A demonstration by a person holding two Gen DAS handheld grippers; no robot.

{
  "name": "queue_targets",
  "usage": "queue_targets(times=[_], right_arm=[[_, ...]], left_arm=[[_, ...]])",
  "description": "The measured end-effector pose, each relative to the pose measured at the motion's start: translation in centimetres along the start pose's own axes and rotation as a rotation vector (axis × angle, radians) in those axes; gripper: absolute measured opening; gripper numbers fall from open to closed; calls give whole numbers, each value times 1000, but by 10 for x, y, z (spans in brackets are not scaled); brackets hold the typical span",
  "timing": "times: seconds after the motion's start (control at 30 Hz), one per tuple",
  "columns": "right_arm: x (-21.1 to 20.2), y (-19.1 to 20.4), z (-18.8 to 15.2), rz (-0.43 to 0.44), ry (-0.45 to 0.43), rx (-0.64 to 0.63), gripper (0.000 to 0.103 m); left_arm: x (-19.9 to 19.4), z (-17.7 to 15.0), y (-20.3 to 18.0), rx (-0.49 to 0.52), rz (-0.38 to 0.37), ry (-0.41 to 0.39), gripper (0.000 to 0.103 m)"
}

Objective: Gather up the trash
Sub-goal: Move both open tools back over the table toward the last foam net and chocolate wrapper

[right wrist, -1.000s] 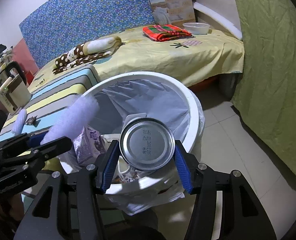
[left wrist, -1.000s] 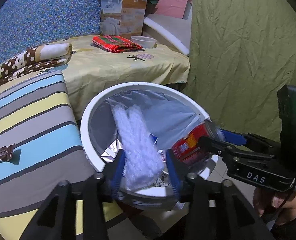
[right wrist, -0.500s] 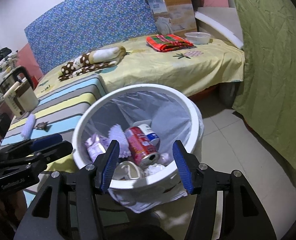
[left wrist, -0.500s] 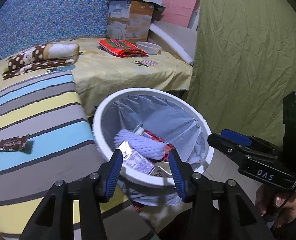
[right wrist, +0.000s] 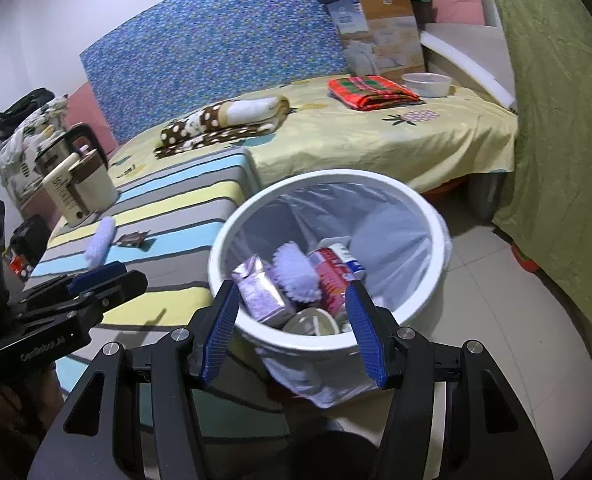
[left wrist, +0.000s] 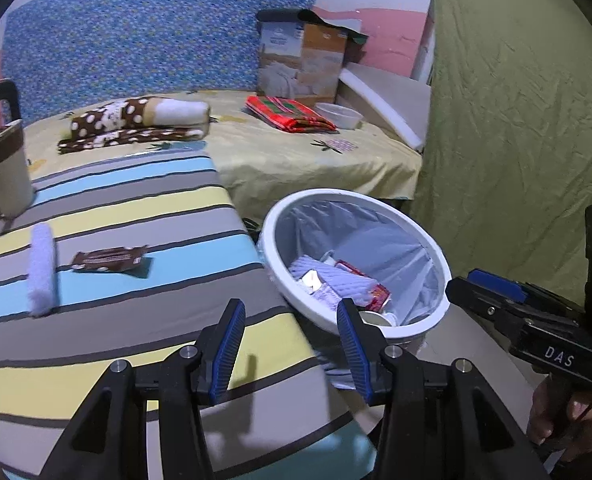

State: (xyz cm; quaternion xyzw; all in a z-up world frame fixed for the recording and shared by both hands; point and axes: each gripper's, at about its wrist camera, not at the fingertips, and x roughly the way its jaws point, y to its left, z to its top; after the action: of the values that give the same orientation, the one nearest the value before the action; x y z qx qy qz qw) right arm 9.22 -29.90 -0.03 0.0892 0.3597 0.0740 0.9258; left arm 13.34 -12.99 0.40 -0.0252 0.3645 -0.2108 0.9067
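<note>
- Left gripper (left wrist: pixel 292 346): jaws apart, nothing between the blue pads, touching nothing. Angled down over the striped surface (left wrist: pixel 136 208), near its edge beside the bin.
- Right gripper (right wrist: pixel 292 330): jaws apart, empty, no contact. Angled down at the near rim of the white bin (right wrist: pixel 423 204).
- Part of the hand (left wrist: pixel 567 412) holding the right gripper shows at lower right of the left view.
- Bin: bag-lined, on the floor just beside the striped surface. Inside: red can (right wrist: pixel 331 276), white foam sleeve (right wrist: pixel 296 272), purple carton (right wrist: pixel 260 294), other scraps.
- On the striped surface: brown wrapper (left wrist: pixel 108 260) and a second white foam roll (left wrist: pixel 42 270), near each other, well apart from both grippers.
</note>
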Motion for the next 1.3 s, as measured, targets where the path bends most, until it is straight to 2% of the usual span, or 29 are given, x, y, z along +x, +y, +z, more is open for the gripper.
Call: queue_targets(times=[0.43,0.83,1.3], right_arm=[[-2,31,-5,87,5,-56,57],[12,76,-9,194,43,-130,57],[36,102,1,228,68,-179,57]], left_arm=[[-30,-15,25,-33,82,-30,48],[-53,-35,69,-113,174,-39,48],[-61,-32,123,-200,270,-49,48]])
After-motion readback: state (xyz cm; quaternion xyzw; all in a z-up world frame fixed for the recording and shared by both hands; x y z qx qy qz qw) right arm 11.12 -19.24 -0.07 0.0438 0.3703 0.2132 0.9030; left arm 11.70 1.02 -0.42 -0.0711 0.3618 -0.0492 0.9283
